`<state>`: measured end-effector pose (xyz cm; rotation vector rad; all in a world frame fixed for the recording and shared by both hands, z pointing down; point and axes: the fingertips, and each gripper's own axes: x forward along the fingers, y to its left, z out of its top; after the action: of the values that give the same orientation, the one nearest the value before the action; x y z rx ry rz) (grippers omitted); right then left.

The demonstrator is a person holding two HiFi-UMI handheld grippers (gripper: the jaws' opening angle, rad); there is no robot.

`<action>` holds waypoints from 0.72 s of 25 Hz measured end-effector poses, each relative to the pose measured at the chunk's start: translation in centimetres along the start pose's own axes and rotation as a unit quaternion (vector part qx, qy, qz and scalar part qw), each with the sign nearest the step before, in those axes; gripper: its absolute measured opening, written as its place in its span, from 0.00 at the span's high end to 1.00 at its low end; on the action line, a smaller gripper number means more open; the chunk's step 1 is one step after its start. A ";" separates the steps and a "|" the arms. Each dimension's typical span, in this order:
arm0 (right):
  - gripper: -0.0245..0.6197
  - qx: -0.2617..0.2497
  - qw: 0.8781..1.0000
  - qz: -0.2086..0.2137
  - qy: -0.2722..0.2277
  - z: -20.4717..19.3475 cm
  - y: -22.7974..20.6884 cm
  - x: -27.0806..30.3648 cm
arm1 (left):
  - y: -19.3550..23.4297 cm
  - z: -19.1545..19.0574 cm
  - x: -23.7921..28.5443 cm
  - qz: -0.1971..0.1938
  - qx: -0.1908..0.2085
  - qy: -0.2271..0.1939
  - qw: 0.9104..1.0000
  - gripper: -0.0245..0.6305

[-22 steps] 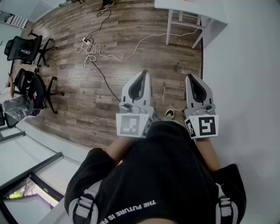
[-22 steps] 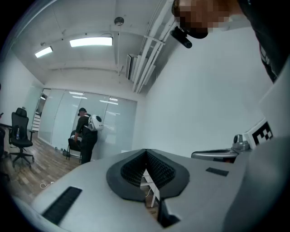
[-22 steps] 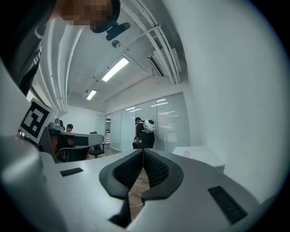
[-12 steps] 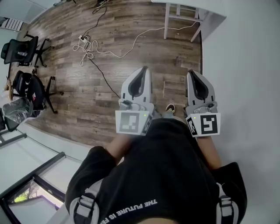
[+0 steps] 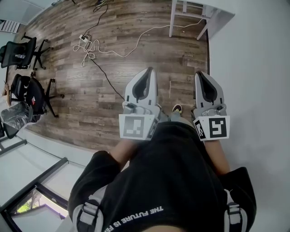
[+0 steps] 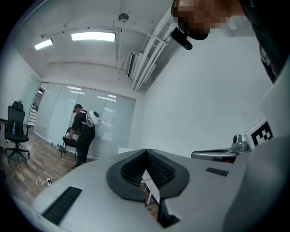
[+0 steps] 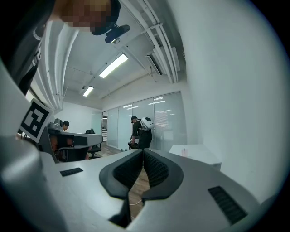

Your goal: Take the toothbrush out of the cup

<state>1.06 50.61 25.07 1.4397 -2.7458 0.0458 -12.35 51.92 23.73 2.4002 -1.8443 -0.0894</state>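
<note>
Nearest is the person's black shirt (image 5: 172, 181), filling the six o'clock half of the head view. Just beyond it, the left gripper (image 5: 146, 72) and right gripper (image 5: 202, 74) point toward twelve. Each one's jaws are pressed together at the tips with nothing between them. A shoe (image 5: 177, 108) shows between the two grippers.

Over the last second the wooden floor (image 5: 113, 81) and its white cable (image 5: 136, 43) have slid toward twelve and the grippers have hardly shifted, so I judge the person is only approaching. Office chairs (image 5: 20, 52) stand at ten o'clock.

Farthest, at one o'clock, is the white table (image 5: 213, 7). The right gripper view shows a small pinkish object (image 7: 183, 151) on it, perhaps the cup. No toothbrush can be made out, and the task is not yet begun.
</note>
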 end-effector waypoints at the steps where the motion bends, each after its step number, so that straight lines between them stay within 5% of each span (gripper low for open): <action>1: 0.93 -0.001 1.000 0.001 0.001 -0.1 0.2 0.2 | 0.3 0.0 -0.1 0.000 -0.001 0.001 1.000 0.94; 18: 0.93 0.000 1.000 -0.018 0.002 -0.3 3.5 0.3 | 3.8 -0.5 -3.0 -0.011 -0.011 0.001 1.000 0.94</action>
<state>-2.02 52.38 25.37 1.4880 -2.7159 0.0465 -16.69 53.88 24.58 2.4065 -1.8059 -0.1082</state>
